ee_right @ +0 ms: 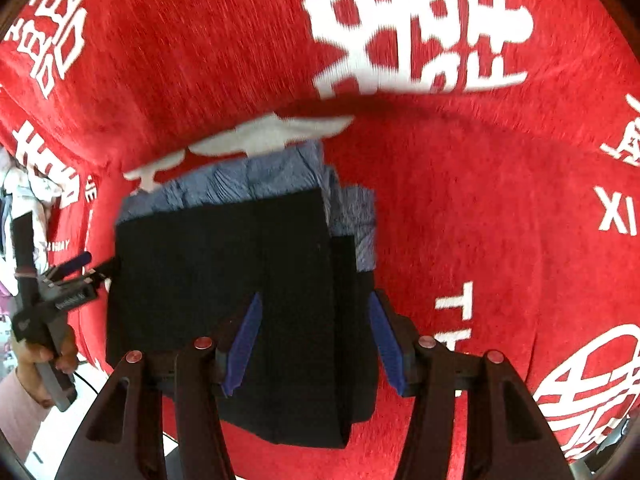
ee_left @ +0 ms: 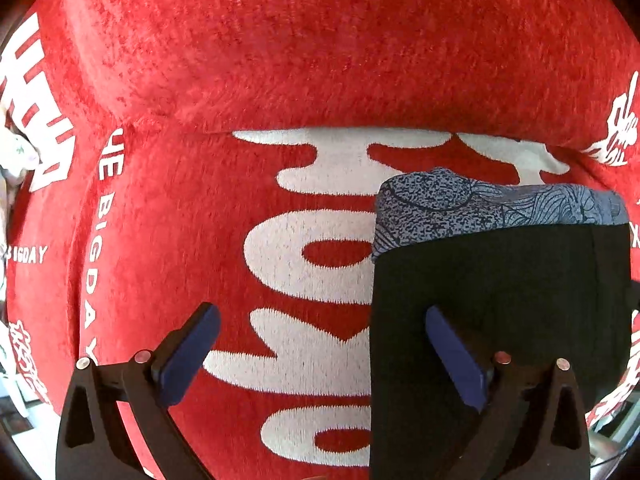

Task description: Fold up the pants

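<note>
Leftmost, the left gripper (ee_left: 320,354) hovers with fingers spread and empty, beside the folded black pants (ee_left: 500,320) on the red blanket (ee_left: 280,60); the right gripper (ee_right: 314,342) is spread over them, holding nothing. Judging so, press the stack flat and square its edges

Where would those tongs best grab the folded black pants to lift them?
Probably at the near right edge of the black pants, where stacked layers overhang. The right tongs already straddle it, open, coming from the near side. Pinching all layers together should keep the fold intact on the red blanket.
</note>
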`<state>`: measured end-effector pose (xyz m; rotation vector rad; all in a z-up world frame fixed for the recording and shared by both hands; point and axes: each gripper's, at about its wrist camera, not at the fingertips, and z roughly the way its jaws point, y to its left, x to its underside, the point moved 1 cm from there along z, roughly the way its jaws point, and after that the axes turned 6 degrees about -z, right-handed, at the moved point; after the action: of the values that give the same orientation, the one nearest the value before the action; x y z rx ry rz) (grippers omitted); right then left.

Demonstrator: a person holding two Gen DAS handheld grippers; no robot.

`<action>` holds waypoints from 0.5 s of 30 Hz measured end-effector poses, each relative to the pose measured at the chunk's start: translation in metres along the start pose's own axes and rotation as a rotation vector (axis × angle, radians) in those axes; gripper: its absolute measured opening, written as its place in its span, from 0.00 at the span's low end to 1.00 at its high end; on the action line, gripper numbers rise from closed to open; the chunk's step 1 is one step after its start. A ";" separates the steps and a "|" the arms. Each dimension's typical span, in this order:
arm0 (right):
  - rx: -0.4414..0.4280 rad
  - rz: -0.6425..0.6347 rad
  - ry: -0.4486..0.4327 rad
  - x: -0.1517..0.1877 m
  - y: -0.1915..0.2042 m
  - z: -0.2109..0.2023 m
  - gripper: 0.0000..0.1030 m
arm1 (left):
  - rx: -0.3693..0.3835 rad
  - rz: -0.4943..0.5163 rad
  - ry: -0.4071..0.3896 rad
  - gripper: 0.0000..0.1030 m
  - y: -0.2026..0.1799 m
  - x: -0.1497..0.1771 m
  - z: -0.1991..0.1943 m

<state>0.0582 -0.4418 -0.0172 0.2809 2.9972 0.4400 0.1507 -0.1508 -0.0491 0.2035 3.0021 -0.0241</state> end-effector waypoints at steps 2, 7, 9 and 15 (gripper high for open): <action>-0.019 0.012 0.012 0.005 -0.004 0.003 0.58 | -0.011 -0.005 0.007 1.00 -0.001 -0.001 0.001; -0.105 0.019 0.030 0.011 -0.018 0.006 0.70 | -0.043 0.009 0.005 1.00 -0.006 0.000 0.001; -0.121 0.009 0.035 0.011 -0.021 0.007 0.70 | -0.042 0.008 0.009 1.00 -0.007 0.000 -0.001; -0.273 0.032 0.051 0.011 -0.031 0.018 0.77 | 0.207 -0.030 0.056 1.00 0.006 -0.001 -0.014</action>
<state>0.0443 -0.4636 -0.0437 0.2962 2.9352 0.8609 0.1511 -0.1447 -0.0352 0.1830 3.0559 -0.3384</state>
